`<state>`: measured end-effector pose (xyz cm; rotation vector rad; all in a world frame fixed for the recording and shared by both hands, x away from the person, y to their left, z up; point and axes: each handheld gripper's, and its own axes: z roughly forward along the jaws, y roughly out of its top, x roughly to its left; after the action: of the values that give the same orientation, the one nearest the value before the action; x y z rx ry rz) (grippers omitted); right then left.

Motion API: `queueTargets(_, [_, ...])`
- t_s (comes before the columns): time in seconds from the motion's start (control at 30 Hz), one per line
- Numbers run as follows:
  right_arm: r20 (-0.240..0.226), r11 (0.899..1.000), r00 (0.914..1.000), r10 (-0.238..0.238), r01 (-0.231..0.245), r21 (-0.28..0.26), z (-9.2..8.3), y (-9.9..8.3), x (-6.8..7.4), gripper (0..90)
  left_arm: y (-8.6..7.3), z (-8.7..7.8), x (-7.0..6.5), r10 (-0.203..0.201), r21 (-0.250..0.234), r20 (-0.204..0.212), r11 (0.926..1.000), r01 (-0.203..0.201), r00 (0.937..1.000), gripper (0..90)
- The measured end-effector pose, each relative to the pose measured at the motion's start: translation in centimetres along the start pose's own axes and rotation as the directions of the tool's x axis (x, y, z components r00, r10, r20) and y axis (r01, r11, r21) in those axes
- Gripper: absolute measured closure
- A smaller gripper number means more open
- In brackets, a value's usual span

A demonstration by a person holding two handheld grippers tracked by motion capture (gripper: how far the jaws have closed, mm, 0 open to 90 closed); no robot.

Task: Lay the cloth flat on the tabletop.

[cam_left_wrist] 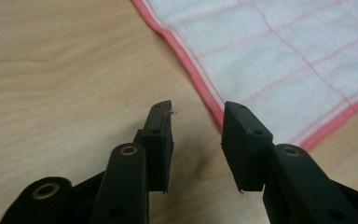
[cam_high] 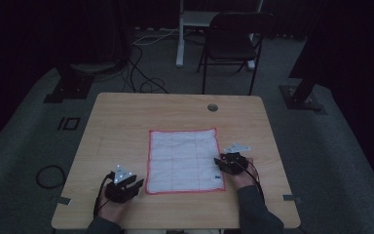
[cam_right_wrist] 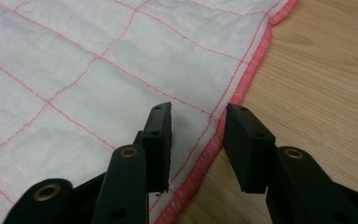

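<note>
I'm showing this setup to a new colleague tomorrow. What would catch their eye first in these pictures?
First, the white cloth with its red border and thin red grid, spread flat on the near middle of the wooden table. Next, the two black tongs flanking it: the left tongs open beside its near left corner, the right tongs open over its right hem.

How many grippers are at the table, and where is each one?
2. The left gripper is beside the cloth's near left corner; the right gripper is at its right edge.
</note>
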<state>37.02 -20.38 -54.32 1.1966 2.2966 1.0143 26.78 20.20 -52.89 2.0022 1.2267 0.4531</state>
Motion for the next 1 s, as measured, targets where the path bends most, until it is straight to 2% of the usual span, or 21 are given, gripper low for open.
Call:
queueTargets(0.17, [0.004,1.000,1.0000,0.000,0.000,0.001,0.0,0.0,0.0,61.7,0.5,0.1,0.4,-0.018,-0.041,-0.019,0.9990,0.017,0.9997,61.2])
queueTargets(0.27, [0.020,1.000,0.9997,-0.017,0.017,0.002,0.0,0.0,0.2,61.7,0.8,0.2,0.7,-0.026,-0.062,-0.030,0.9978,0.025,0.9992,60.8])
queueTargets(0.6, [0.024,1.000,0.9997,-0.008,0.008,-0.001,0.0,0.0,0.2,61.0,1.7,0.8,1.6,-0.040,-0.073,-0.047,0.9967,0.037,0.9981,59.1])
queueTargets(0.77, [0.021,1.000,0.9998,0.001,-0.001,-0.003,0.0,-0.1,0.2,60.4,2.4,1.4,1.8,-0.032,-0.066,-0.049,0.9974,0.029,0.9983,58.5])
queueTargets(0.9, [0.022,1.000,0.9998,0.002,-0.002,-0.004,0.0,-0.1,0.2,60.4,3.4,2.4,1.7,-0.002,-0.059,-0.035,0.9983,0.000,0.9994,57.8])
queueTargets(1.0, [0.023,1.000,0.9997,0.006,-0.006,-0.005,0.0,-0.1,0.1,59.2,4.3,3.1,1.7,-0.003,-0.062,-0.041,0.9981,0.000,0.9992,57.8])
